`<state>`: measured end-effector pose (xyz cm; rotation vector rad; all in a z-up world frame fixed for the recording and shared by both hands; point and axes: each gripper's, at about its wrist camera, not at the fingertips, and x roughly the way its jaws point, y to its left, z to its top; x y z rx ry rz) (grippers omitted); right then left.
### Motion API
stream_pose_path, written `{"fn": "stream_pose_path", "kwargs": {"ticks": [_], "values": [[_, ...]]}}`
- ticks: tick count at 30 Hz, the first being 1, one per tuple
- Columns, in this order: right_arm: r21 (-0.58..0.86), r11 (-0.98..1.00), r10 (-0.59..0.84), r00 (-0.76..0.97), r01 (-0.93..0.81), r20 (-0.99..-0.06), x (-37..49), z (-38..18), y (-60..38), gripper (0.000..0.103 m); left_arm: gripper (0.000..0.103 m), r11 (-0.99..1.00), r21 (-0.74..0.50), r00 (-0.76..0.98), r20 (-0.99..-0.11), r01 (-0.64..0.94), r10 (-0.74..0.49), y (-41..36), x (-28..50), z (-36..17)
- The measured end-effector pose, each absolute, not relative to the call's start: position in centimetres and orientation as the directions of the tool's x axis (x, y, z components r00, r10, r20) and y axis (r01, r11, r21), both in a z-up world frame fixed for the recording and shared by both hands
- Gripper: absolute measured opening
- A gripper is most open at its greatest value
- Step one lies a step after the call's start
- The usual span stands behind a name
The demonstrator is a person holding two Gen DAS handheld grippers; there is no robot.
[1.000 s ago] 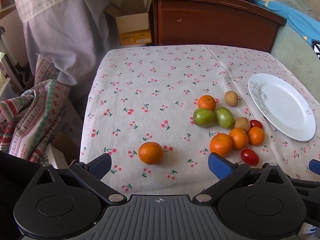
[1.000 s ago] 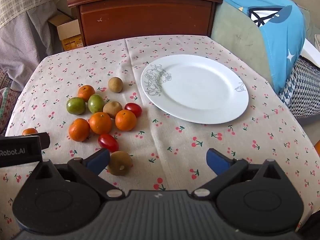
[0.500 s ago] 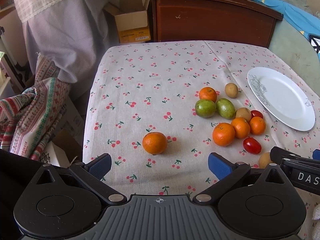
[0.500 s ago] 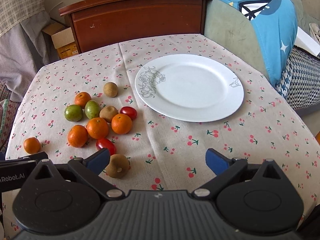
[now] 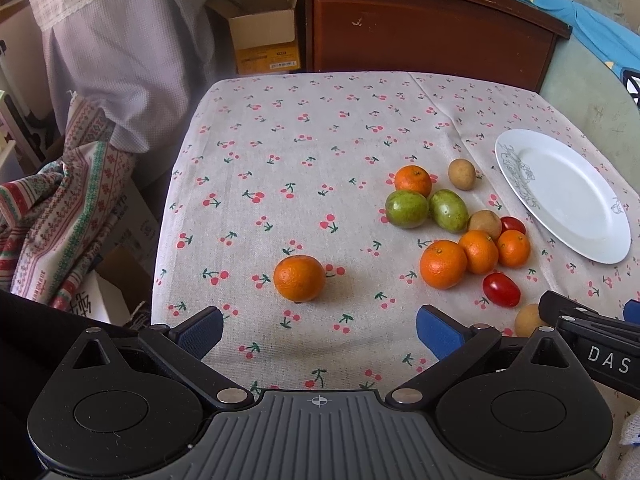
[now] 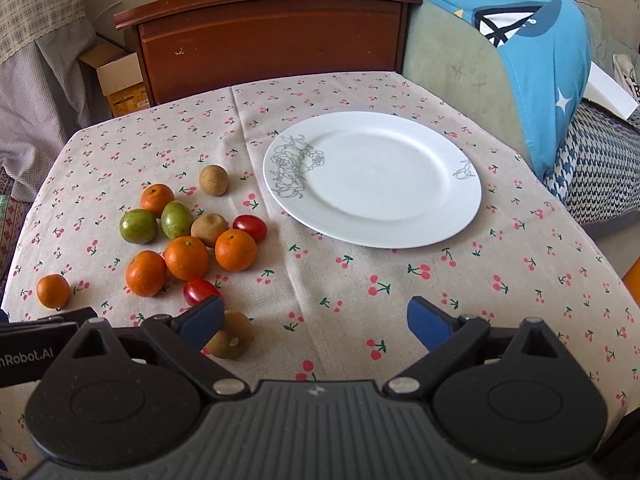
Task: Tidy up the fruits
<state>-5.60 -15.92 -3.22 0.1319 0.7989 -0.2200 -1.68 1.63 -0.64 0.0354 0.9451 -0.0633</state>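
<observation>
green fruit (image 5: pixel 448 211), long axis toward plate (image 5: pixel 600 236)

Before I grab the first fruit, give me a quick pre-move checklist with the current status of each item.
1. Left gripper open, holding nothing: ok.
2. Right gripper open, holding nothing: ok.
3. White plate bare, ready for fruit: ok.
4. Lone orange apart from the cluster, ahead of the left gripper: ok.
5. Brown fruit centred for the right gripper: not ok, partly behind its left finger.
6. Fruit firmness: cannot tell.
</observation>
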Motion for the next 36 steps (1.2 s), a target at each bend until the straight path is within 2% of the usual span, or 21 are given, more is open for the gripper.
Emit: {"fn": "stream_pose_path", "kwargs": {"ticks": [16, 36], "values": [[0.019, 0.973, -0.147, 0.684, 0.23, -0.715, -5.61, -3.14, -15.64, 0.093, 0.103, 0.995, -0.034, 0.584, -0.808, 0.092, -0.081, 1.49, -1.81, -0.67], [0.014, 0.976, -0.144, 0.691, 0.217, -0.708, -5.62, -3.1, -15.47, 0.091, 0.102, 0.995, -0.009, 0.587, -0.807, 0.097, -0.064, 1.33, -1.85, -0.87]]}}
